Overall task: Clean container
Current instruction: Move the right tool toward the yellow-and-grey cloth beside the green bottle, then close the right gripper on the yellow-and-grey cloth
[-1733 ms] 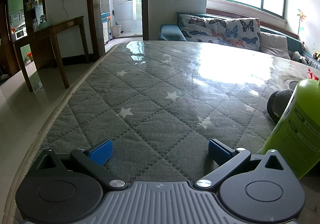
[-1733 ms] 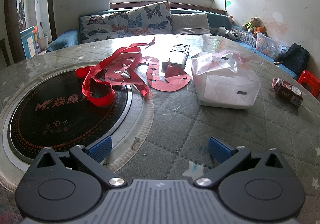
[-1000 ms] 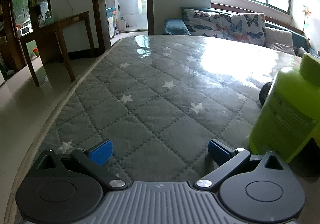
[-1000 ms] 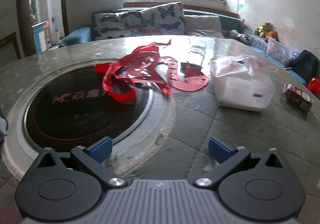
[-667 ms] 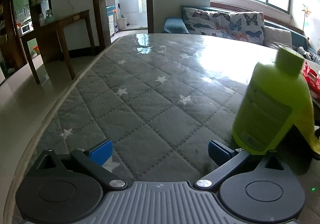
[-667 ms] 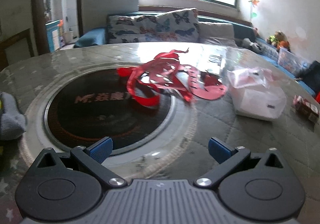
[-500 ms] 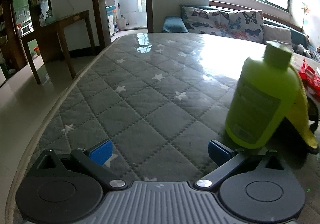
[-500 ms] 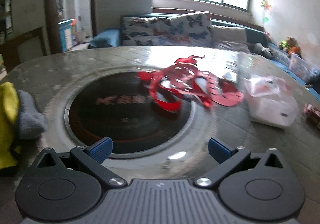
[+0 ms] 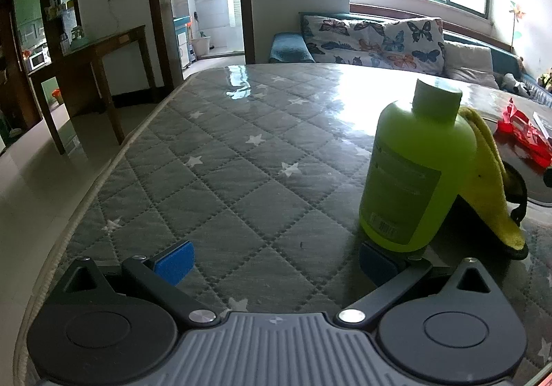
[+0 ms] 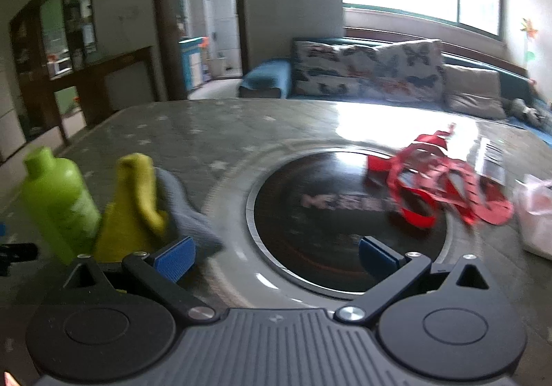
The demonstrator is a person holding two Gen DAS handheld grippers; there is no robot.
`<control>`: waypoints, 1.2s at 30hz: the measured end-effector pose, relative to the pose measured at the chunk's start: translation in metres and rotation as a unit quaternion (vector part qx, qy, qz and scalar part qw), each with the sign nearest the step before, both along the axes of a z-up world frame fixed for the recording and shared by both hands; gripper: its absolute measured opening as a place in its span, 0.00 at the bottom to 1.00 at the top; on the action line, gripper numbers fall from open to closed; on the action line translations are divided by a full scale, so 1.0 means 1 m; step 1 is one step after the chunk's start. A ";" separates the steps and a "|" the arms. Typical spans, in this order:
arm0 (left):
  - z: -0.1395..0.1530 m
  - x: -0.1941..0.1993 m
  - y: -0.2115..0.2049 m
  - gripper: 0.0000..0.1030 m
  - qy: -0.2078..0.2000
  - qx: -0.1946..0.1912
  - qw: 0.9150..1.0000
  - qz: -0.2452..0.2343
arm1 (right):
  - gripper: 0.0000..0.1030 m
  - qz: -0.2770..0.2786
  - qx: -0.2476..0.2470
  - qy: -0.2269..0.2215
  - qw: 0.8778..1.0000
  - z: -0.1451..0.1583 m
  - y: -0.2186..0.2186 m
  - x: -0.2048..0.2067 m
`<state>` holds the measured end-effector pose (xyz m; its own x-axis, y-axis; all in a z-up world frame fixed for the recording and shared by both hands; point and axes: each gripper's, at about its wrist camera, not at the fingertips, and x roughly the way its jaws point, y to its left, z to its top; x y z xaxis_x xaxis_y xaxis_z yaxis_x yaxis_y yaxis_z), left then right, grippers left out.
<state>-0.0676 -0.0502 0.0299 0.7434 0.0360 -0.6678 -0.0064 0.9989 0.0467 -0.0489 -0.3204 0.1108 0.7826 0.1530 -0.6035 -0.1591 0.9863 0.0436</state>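
Green bottle upright on the quilted table, both grippers empty and spread wide.

The green bottle (image 9: 414,172) stands near the table's (image 9: 241,186) left part, a yellow cloth (image 9: 490,175) leaning on its far side and a grey cloth (image 10: 183,210) just beside that. The left gripper (image 9: 274,260) is wide apart, its right fingertip right at the bottle's base (touching or not, I cannot tell). The right gripper (image 10: 276,253) hovers wide over the black induction plate (image 10: 331,213), where red paper cuttings (image 10: 438,189) lie.
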 end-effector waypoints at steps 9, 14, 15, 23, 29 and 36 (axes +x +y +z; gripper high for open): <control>0.001 0.001 -0.002 1.00 -0.003 -0.007 1.000 -0.009 | 0.92 0.048 0.012 0.004 0.999 0.006 0.039 0.006; 0.000 0.003 -0.005 1.00 -0.002 -0.008 1.000 -0.016 | 0.89 0.069 0.016 0.006 0.997 0.009 0.056 0.010; 0.000 0.003 -0.005 1.00 -0.001 -0.008 1.000 -0.016 | 0.88 0.073 0.017 0.007 0.997 0.009 0.059 0.011; 0.001 0.004 -0.006 1.00 -0.001 -0.011 1.000 -0.021 | 0.80 0.093 0.008 0.026 0.995 -0.008 0.075 0.034; 0.000 0.005 -0.006 1.00 -0.001 -0.011 1.000 -0.026 | 0.71 0.098 0.003 0.045 0.994 -0.019 0.079 0.042; -0.001 0.007 -0.006 1.00 0.000 -0.014 0.999 -0.029 | 0.67 0.101 0.007 0.049 0.994 -0.023 0.074 0.038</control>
<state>-0.0604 -0.0563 0.0286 0.7444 -0.0260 -0.6672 0.0520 0.9985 0.0192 -0.0110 -0.2468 0.0881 0.6719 0.3103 -0.6725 -0.3489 0.9335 0.0822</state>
